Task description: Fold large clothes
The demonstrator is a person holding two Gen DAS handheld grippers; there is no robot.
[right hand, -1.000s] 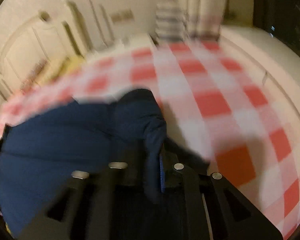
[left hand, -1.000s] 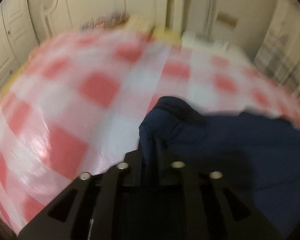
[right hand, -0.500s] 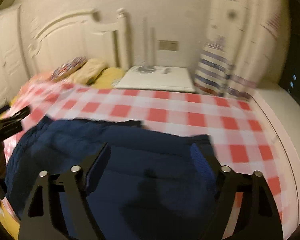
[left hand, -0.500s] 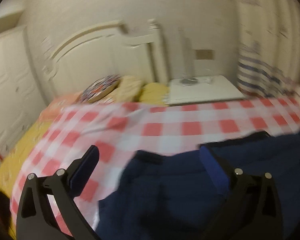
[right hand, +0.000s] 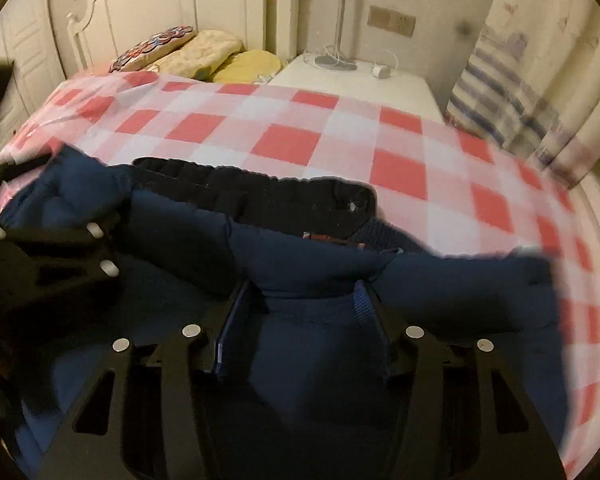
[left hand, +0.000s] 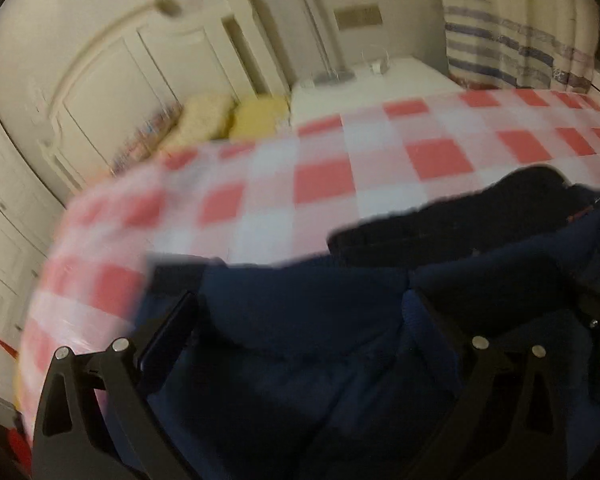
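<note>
Left tool [left hand: 300,316] is spread about as wide as it goes, one black finger at lower left of its frame and the other at lower right, tilted down. Right tool [right hand: 300,304] sits bottom centre of its frame, angled down, jaws closing with nothing pinched yet.

Navy padded jacket [right hand: 308,280] lies folded on the red-and-white checked bed cover [right hand: 292,144], filling the lower half of both frames. Black lining [right hand: 260,196] is exposed along its upper edge. Puffy folds bunch at centre.
</note>
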